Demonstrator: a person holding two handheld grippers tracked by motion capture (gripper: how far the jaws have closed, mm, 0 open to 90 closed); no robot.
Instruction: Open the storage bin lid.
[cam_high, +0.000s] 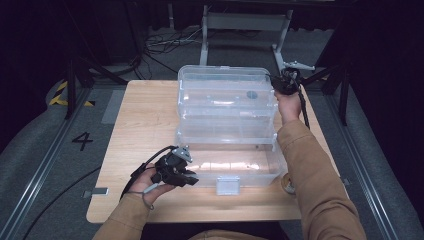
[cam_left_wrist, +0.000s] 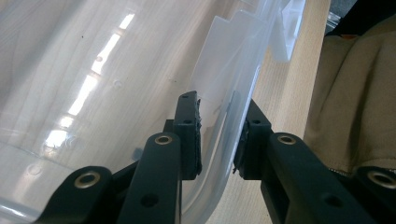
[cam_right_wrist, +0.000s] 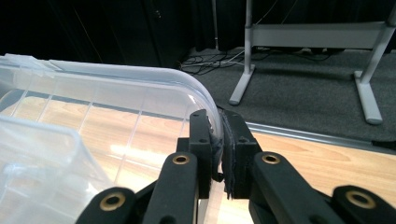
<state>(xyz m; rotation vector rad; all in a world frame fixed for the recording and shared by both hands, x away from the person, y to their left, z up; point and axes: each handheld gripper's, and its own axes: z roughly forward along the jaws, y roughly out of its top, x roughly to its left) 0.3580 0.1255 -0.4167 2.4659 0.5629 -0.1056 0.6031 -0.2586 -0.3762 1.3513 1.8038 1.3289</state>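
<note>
Dark curtains and grey carpet ring a pale wooden table (cam_high: 140, 130), where a stack of clear plastic storage bins (cam_high: 227, 125) sits at the middle, its long axis running across the table from the person's left to right, open side up. At the near left corner the left gripper (cam_high: 186, 176) has its jaws spread either side of the lowest bin's rim (cam_left_wrist: 233, 112), one pad inside the wall and one outside; whether they press it I cannot tell. At the far right corner the right gripper (cam_high: 286, 82) pinches the topmost bin's curved rim (cam_right_wrist: 205, 105) tightly between nearly closed jaws.
</note>
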